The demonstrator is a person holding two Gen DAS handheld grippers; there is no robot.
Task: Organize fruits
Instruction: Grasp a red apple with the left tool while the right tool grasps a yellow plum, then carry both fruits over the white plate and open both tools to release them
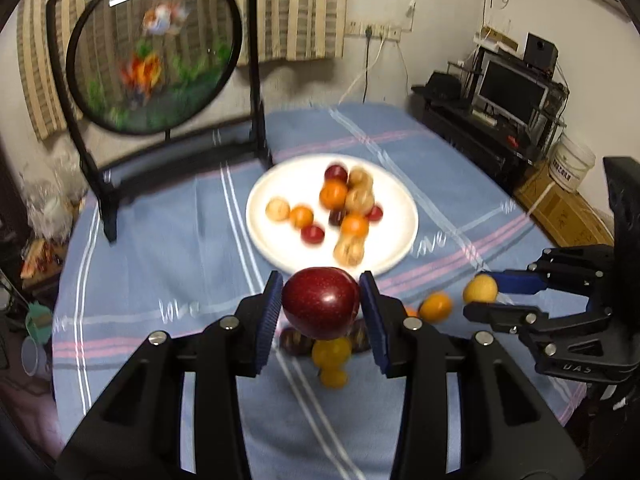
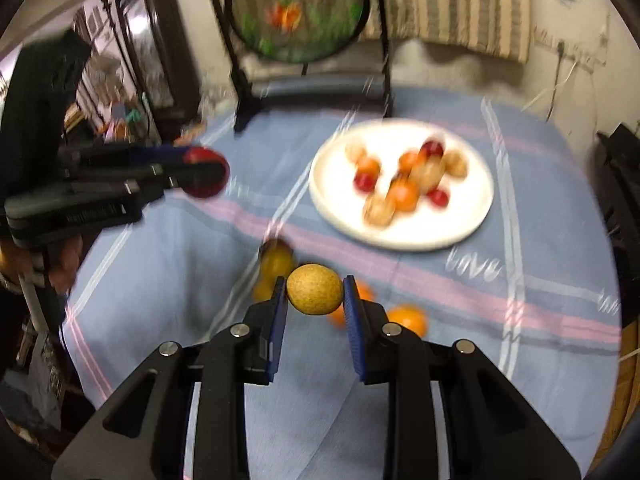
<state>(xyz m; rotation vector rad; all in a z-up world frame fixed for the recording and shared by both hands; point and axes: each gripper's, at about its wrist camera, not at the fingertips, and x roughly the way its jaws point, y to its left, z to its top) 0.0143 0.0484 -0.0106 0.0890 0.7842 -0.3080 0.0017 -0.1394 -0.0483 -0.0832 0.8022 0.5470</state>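
Both wrist views angled down, sharing white plate [image 1: 264,246] [image 2: 320,200].

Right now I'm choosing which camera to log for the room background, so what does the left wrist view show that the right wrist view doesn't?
Only the left wrist view: a monitor on a dark desk, a speaker, a white bucket.
Only the right wrist view: a dark cabinet at the left edge, and a hand under the left gripper.
Both: the white plate of fruit, the round fish screen, the red fruit in the left gripper, the yellow fruit in the right gripper.
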